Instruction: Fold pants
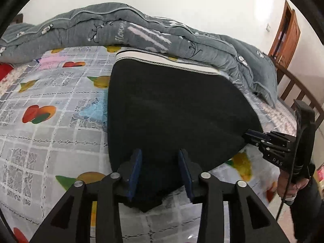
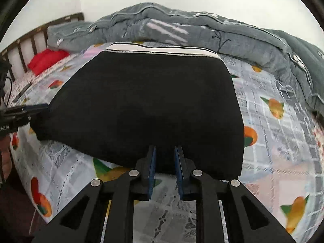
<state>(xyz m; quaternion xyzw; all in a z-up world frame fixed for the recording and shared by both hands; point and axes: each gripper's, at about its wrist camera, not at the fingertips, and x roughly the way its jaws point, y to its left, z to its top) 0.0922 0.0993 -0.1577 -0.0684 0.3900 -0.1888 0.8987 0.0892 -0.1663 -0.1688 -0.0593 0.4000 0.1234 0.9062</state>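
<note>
Black pants (image 1: 172,111) with a white striped band at the far end lie spread on the bed; they also show in the right wrist view (image 2: 145,105). My left gripper (image 1: 160,160) holds the near left corner of the pants between its blue pads, and cloth hangs below the jaws. My right gripper (image 2: 165,156) grips the near edge of the pants close to the right corner. Each gripper shows in the other's view, the right one (image 1: 248,136) at the pants' corner, the left one (image 2: 43,107) likewise. The near edge is lifted off the sheet.
The bed has a grey checked sheet with fruit prints (image 1: 50,121). A bunched grey quilt (image 1: 141,26) lies along the far side. A red pillow (image 2: 47,59) sits by the wooden headboard (image 2: 24,46). A wooden door (image 1: 287,30) stands at the far right.
</note>
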